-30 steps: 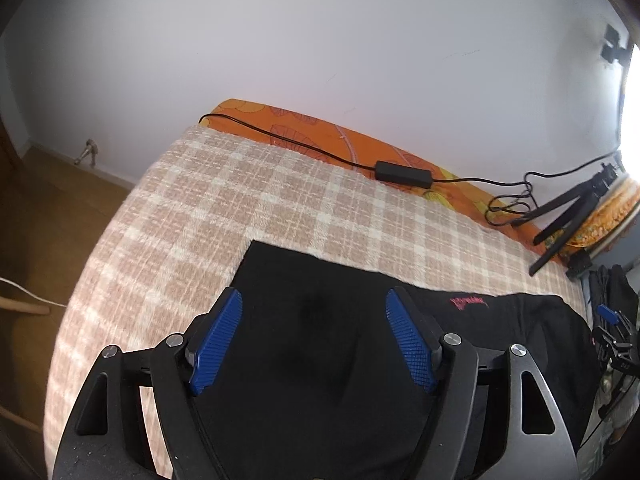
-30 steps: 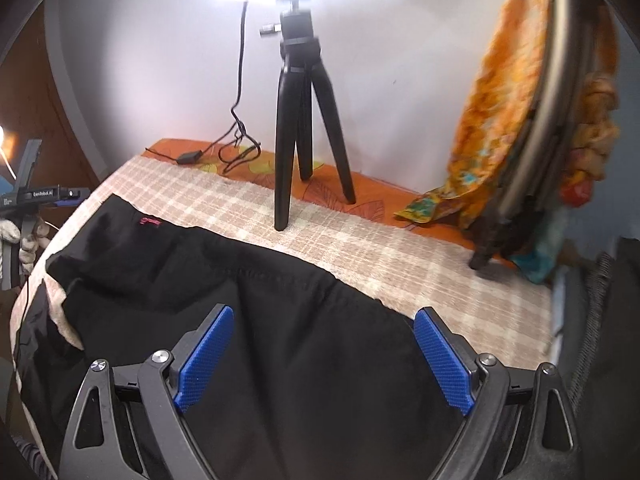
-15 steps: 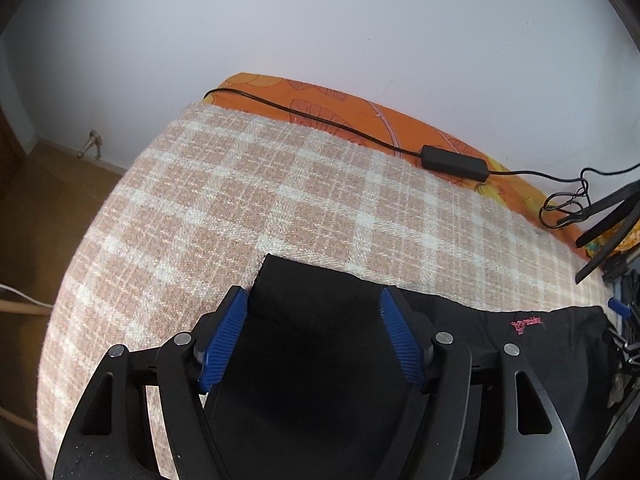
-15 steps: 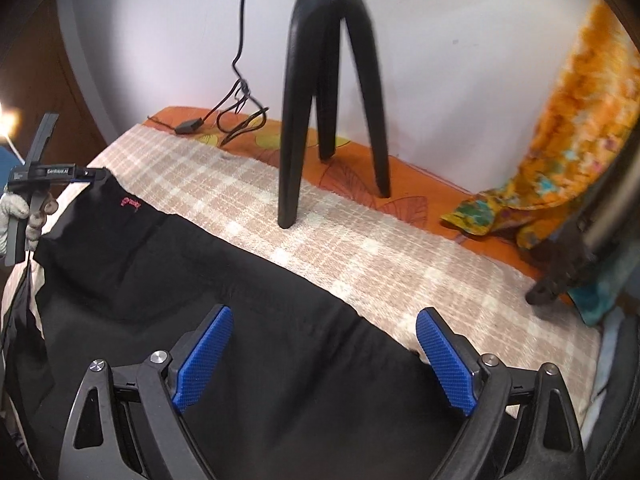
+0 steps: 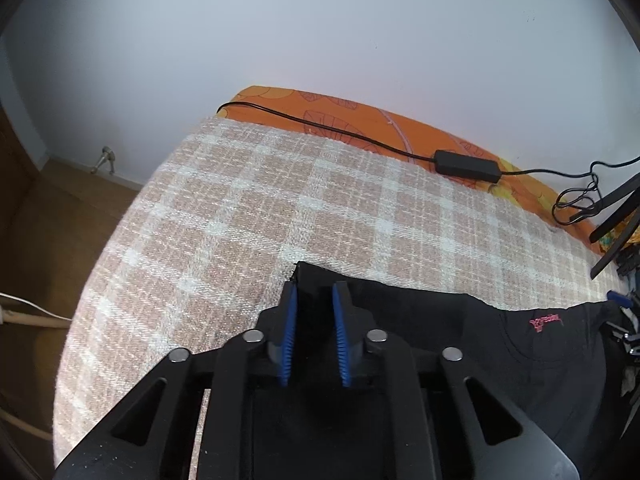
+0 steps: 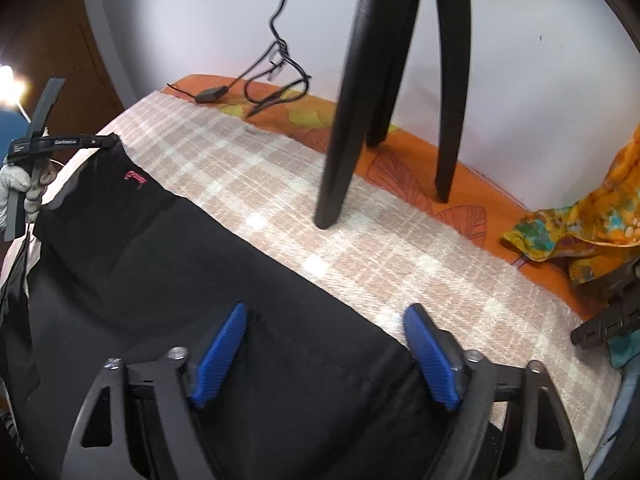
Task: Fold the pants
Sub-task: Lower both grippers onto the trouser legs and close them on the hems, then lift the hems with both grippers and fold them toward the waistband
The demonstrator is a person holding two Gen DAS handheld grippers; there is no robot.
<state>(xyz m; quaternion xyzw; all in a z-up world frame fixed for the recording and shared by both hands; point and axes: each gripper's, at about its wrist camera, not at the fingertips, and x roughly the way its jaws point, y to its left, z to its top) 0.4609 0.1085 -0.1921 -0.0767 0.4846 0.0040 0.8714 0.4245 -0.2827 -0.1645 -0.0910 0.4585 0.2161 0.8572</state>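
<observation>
Left wrist view: my left gripper (image 5: 314, 312) has just been closing, and its blue pads (image 5: 289, 332) now pinch the corner of the black pants (image 5: 460, 344), a tuft of cloth poking up between them. The pants lie flat on the checked blanket (image 5: 248, 216), running off to the right, with a small pink logo (image 5: 546, 323) showing. Past the blanket's far edge there's an orange leaf-print sheet (image 5: 360, 120) against the wall, and a black cable with its power adapter (image 5: 467, 165) rests along it.

Right wrist view: my right gripper (image 6: 324, 344) has just been narrowing but its jaws stand wide apart, the blue pads (image 6: 218, 354) not pressing anything. The pants (image 6: 160, 272) spread beneath and between them; their far edge runs diagonally across the blanket (image 6: 400, 248). A black tripod (image 6: 352, 100) stands just beyond that edge, one foot on the blanket. Far left, my gloved hand (image 6: 16, 188) holds the other tool at the pants' far end. A crumpled orange patterned cloth (image 6: 580, 220) lies at the right.
</observation>
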